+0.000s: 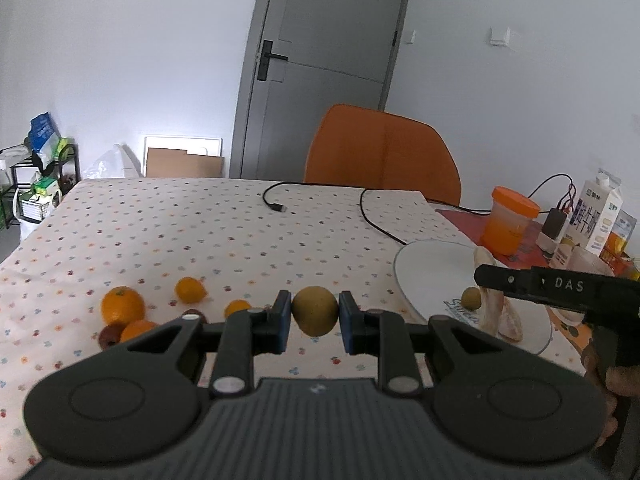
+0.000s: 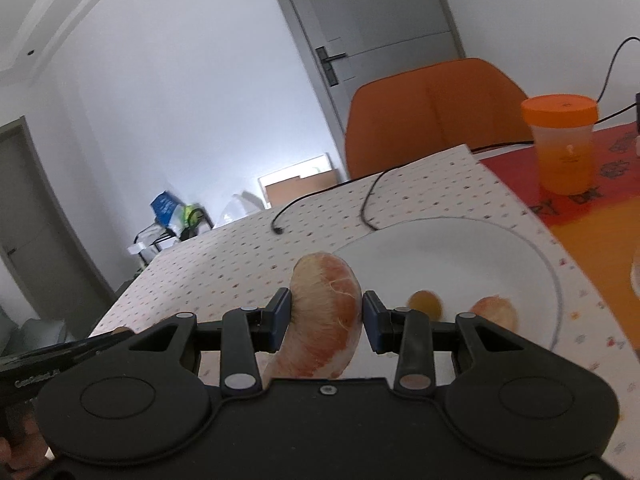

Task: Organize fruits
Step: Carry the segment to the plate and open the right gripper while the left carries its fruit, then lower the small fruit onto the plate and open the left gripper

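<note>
My left gripper [image 1: 314, 320] is shut on a small round yellow-green fruit [image 1: 314, 310], held above the dotted tablecloth. Left of it lie several oranges [image 1: 122, 305] and a dark reddish fruit [image 1: 109, 336]. My right gripper [image 2: 326, 318] is shut on a peeled pink grapefruit segment [image 2: 324, 316], held over the near left rim of the white plate [image 2: 460, 252]. On that plate rest another yellow-green fruit [image 2: 425, 302] and a second peeled segment [image 2: 496, 310]. The left wrist view shows the plate [image 1: 428, 268] at right with the right gripper's black body over it.
A black cable [image 1: 372, 216] runs across the cloth behind the plate. An orange-lidded cup [image 1: 508, 226], a milk carton [image 1: 598, 216] and small items crowd the red mat at far right. An orange chair [image 1: 380, 152] stands behind the table.
</note>
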A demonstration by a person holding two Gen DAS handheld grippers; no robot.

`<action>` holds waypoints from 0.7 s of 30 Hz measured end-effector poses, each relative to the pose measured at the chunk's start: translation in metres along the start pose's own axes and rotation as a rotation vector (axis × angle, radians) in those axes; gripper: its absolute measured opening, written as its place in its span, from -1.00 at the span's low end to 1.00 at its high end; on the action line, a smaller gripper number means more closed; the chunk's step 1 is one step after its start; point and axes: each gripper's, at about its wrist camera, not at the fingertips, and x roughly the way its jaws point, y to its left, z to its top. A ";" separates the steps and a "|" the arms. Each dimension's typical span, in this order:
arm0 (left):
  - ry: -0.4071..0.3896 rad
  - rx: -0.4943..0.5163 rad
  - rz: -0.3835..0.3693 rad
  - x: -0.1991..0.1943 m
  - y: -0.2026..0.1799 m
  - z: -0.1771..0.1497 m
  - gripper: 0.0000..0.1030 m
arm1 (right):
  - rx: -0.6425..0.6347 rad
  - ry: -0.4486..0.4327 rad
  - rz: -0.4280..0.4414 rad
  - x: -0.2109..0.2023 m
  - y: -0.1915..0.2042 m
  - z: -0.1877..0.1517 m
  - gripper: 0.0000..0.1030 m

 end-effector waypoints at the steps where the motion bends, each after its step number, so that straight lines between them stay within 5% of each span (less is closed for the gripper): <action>1: 0.002 0.003 -0.001 0.002 -0.002 0.000 -0.54 | 0.005 -0.002 -0.006 0.001 -0.003 0.001 -0.28; 4: 0.010 0.009 -0.004 0.007 -0.007 0.000 -0.54 | 0.010 0.000 -0.014 0.003 -0.011 0.002 -0.28; 9: 0.018 0.025 -0.010 0.012 -0.015 0.001 -0.54 | 0.024 -0.003 0.020 0.006 -0.017 0.004 0.07; 21: 0.031 0.077 -0.069 0.026 -0.050 0.004 -0.54 | 0.080 -0.023 0.019 -0.024 -0.037 -0.003 0.09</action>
